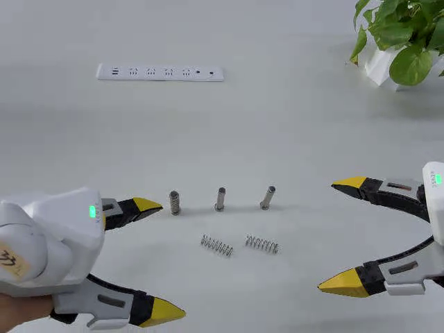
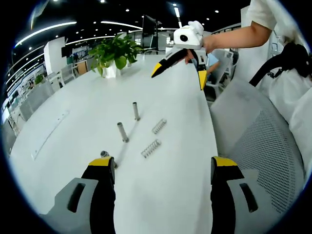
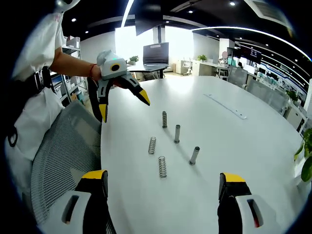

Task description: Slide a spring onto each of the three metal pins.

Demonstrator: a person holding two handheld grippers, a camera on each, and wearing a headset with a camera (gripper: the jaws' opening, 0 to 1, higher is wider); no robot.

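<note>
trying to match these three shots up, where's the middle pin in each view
Head view: the middle pin stands near centre, just above the loose springs.
Left gripper view: the middle pin is left of centre.
Right gripper view: the middle pin is just right of centre.
Shared landmark: the two loose springs lying flat beside it.

The potted plant (image 1: 401,36) (top right) and right gripper (image 1: 334,234) run off the head view's edge.
</note>
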